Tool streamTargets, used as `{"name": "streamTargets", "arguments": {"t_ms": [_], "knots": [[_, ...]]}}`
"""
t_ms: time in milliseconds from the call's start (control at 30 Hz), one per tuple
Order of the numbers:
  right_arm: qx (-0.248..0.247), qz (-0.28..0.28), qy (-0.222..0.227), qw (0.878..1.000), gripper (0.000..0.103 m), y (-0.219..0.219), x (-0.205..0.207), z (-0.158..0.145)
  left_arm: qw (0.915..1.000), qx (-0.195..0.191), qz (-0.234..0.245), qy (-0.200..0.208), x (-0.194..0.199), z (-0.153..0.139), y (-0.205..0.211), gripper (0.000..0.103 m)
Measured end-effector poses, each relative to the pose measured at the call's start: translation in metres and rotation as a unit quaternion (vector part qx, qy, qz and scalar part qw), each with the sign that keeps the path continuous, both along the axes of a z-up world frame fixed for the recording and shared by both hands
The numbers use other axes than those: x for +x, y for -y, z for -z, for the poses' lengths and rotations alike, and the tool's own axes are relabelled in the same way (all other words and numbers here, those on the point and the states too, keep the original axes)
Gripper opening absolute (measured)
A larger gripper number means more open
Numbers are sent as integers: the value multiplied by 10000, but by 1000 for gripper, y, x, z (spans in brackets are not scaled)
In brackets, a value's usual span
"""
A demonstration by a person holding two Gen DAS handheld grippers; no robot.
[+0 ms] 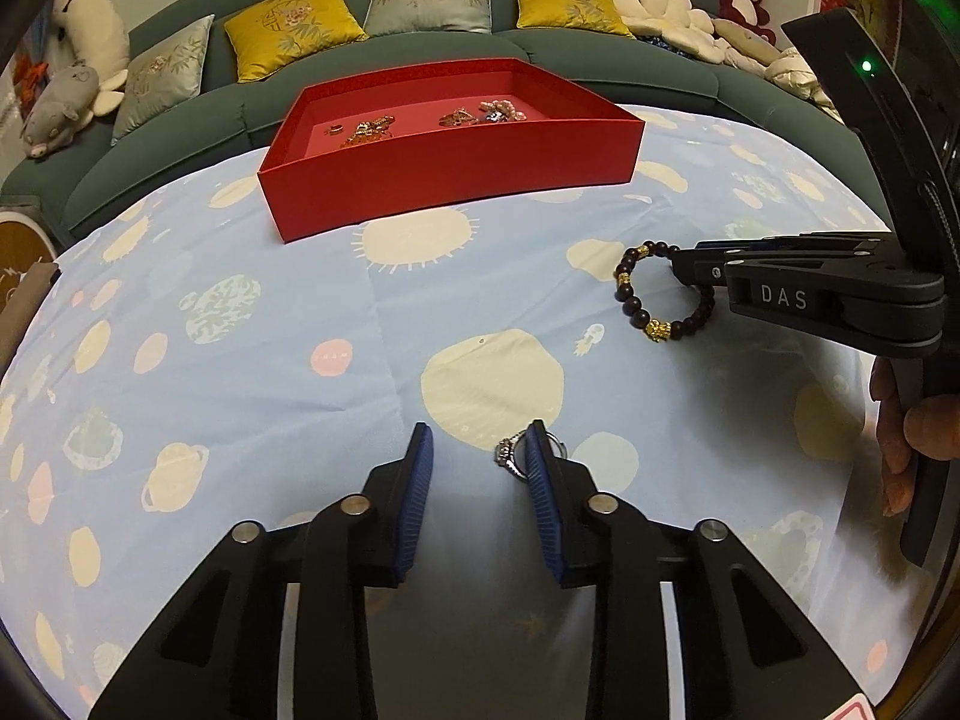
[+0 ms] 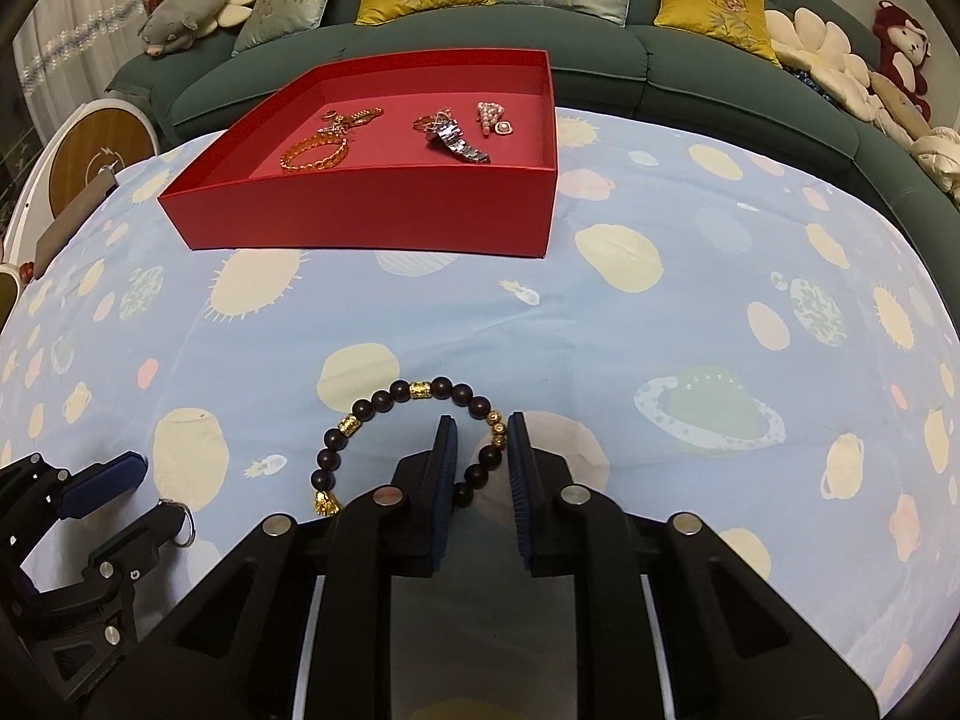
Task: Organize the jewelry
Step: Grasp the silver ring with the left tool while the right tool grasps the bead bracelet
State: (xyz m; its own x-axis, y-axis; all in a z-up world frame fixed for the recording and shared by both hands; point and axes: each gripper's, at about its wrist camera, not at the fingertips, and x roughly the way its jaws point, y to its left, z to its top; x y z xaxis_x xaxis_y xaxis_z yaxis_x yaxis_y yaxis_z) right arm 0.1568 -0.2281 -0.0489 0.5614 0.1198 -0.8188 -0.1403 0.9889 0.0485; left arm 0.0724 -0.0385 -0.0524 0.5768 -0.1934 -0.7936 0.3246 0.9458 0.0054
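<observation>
A silver ring (image 1: 507, 456) lies on the blue patterned cloth against the right finger of my left gripper (image 1: 480, 444). Those jaws stand apart, and the other pad is clear of the ring. From the right wrist view that gripper (image 2: 150, 492) sits at the lower left with the ring (image 2: 187, 531) at its fingertip. My right gripper (image 2: 483, 426) is shut on a dark bead bracelet with gold beads (image 2: 372, 408); one strand runs between its pads. The left wrist view shows it (image 1: 681, 264) holding the bracelet (image 1: 624, 282) from the right. Behind stands a red tray (image 2: 372, 222) (image 1: 450, 180).
In the tray lie a gold chain (image 2: 315, 153), a silver watch (image 2: 456, 141) and a pearl piece (image 2: 492, 117). A green sofa (image 1: 180, 138) with cushions and plush toys runs behind the table. A hand (image 1: 900, 438) holds the right gripper's handle.
</observation>
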Motion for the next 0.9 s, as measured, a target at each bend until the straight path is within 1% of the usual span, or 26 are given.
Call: {"name": "streamTargets", "arguments": {"t_ms": [67, 233, 467, 600, 700, 900], "knots": [[31, -30, -12, 10000, 8, -1, -1, 0, 10000, -49, 66, -25, 0, -1, 1, 7], [104, -45, 30, 9999, 7, 0, -3, -5, 9995, -214, 183, -117, 1, -3, 3, 5], [346, -67, 326, 9988, 7, 4, -11, -32, 9991, -392, 133, -22, 1, -18, -1, 5], [512, -87, 565, 9971, 7, 7, -16, -53, 9983, -559, 92, 107, 2, -36, -6, 5], [630, -114, 724, 9953, 7, 8, -19, -70, 9969, -754, 61, 235, 5, -56, -11, 5], [826, -200, 1002, 9913, 7, 8, -19, -101, 9937, -947, -49, 605, 19, -96, -22, 5]]}}
